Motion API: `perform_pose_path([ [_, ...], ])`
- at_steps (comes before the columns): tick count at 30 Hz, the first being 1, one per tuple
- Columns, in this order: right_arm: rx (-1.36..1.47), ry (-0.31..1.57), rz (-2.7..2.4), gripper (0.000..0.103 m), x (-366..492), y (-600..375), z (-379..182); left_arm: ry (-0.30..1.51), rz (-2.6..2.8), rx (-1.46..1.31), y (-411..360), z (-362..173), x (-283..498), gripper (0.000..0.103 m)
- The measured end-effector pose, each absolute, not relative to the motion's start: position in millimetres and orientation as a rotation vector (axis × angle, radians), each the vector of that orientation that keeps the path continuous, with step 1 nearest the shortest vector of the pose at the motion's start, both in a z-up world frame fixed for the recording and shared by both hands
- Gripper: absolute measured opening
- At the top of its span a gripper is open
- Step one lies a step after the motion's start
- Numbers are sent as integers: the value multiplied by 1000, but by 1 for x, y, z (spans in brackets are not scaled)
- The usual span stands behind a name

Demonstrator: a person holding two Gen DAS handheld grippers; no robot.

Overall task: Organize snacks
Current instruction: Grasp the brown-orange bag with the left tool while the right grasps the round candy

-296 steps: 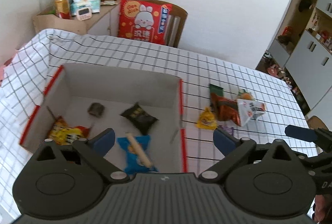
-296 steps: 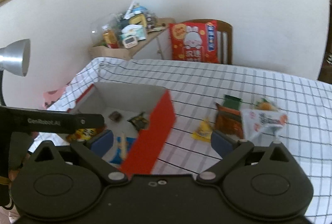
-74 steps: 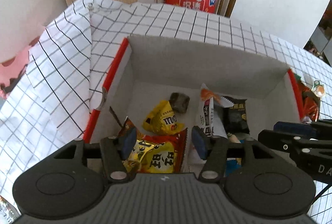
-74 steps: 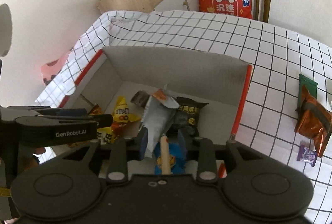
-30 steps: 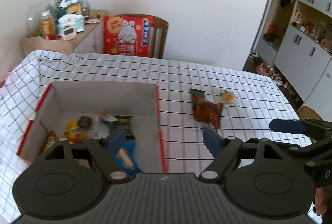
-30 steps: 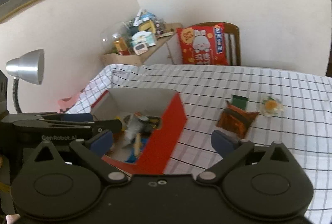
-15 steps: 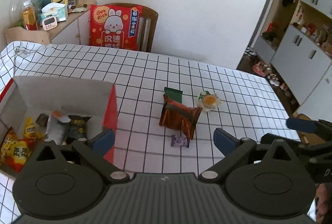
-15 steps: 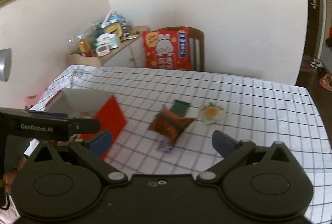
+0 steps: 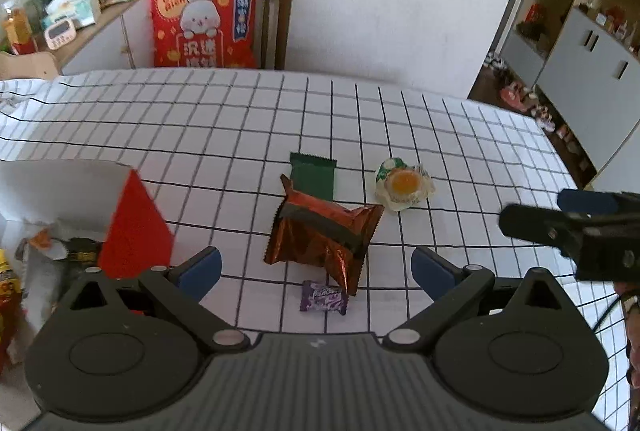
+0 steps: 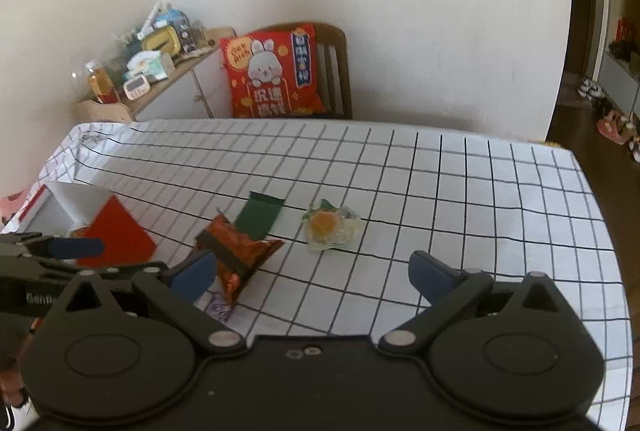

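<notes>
Beside the red box, four loose snacks on checked cloth.

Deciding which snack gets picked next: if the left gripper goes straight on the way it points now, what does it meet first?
Probably the orange-brown snack bag, centred between the open left gripper fingers; the small purple candy lies nearer, so depth is uncertain.

On the bench: box at frame left; foil packet centre, overlapping flat packet behind; jelly cup right; small candy in front.
</notes>
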State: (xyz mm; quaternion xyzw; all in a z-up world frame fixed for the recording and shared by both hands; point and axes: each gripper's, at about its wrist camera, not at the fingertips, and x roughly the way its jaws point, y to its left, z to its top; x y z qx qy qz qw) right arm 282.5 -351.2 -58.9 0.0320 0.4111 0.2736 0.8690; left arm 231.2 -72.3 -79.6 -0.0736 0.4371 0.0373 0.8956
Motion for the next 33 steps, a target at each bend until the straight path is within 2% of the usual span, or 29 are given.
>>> perform_pose_path([
  [22, -25, 1024, 616, 98, 382, -284, -144, 1054, 69, -76, -76, -147, 307, 102],
  [29, -69, 1007, 625, 87, 385, -275, -154, 1059, 75, -72, -79, -158, 314, 99],
  [31, -82, 993, 630, 81, 383, -274, -153, 1067, 61, -86, -79, -160, 316, 91],
  [33, -94, 981, 633, 71, 381, -274, -152, 1067, 67, -80, -81, -161, 318, 90],
])
